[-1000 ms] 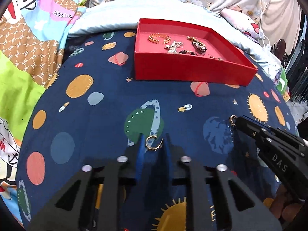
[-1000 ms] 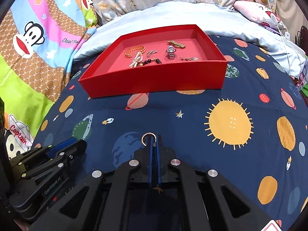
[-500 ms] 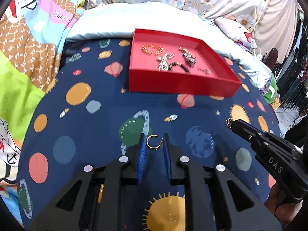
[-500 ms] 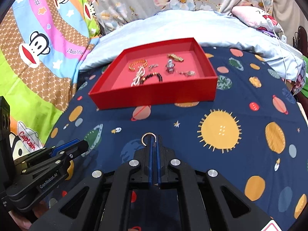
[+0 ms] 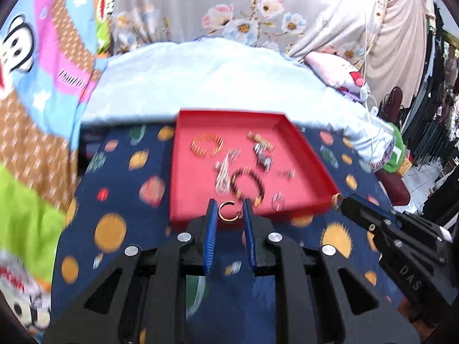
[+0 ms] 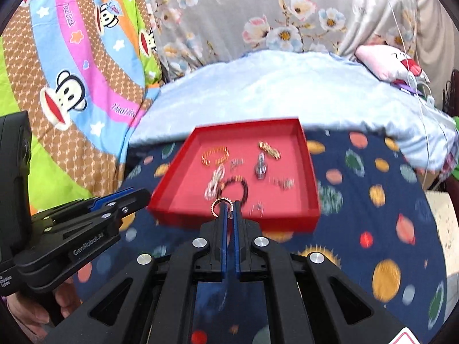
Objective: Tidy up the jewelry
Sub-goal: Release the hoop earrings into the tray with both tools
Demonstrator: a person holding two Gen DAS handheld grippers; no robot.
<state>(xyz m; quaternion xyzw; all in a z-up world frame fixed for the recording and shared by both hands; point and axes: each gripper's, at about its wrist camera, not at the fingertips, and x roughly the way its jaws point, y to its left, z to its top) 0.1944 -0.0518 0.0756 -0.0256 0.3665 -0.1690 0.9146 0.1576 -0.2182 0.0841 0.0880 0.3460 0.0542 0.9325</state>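
A: status? which step

B: carry phase. left tongs (image 5: 229, 215) pinch an open gold C-shaped hoop (image 5: 228, 213) between the blue pads, jaws narrow with the hoop bridging the gap. right tongs (image 6: 228, 210) clamped nearly flat on a small gold ring with a notched edge (image 6: 220, 204), thin metal, only its top arc shows above the tips

A: where's the target

B: red tray (image 5: 308, 154), shallow, square, stiff low walls, sitting on the bed's navy planet-print blanket (image 6: 373, 229). both pieces are in the air near the tray's front wall, neither is inside yet as far as I can judge

A: what's in it already

B: gold beaded cuff (image 5: 207, 144), dark bead bracelet (image 5: 248, 182), a gold ribbed strip, a few silvery bits. blurred, can't sort those finer

A: next move

B: my read: bring both tips in over the front wall, lower to a bare patch of the floor, then open. front right part looks freest. both pieces are small, hard and round, so they'd likely roll or bounce if dropped from high. release low, and keep the two tongs apart so they don't clash over the tray
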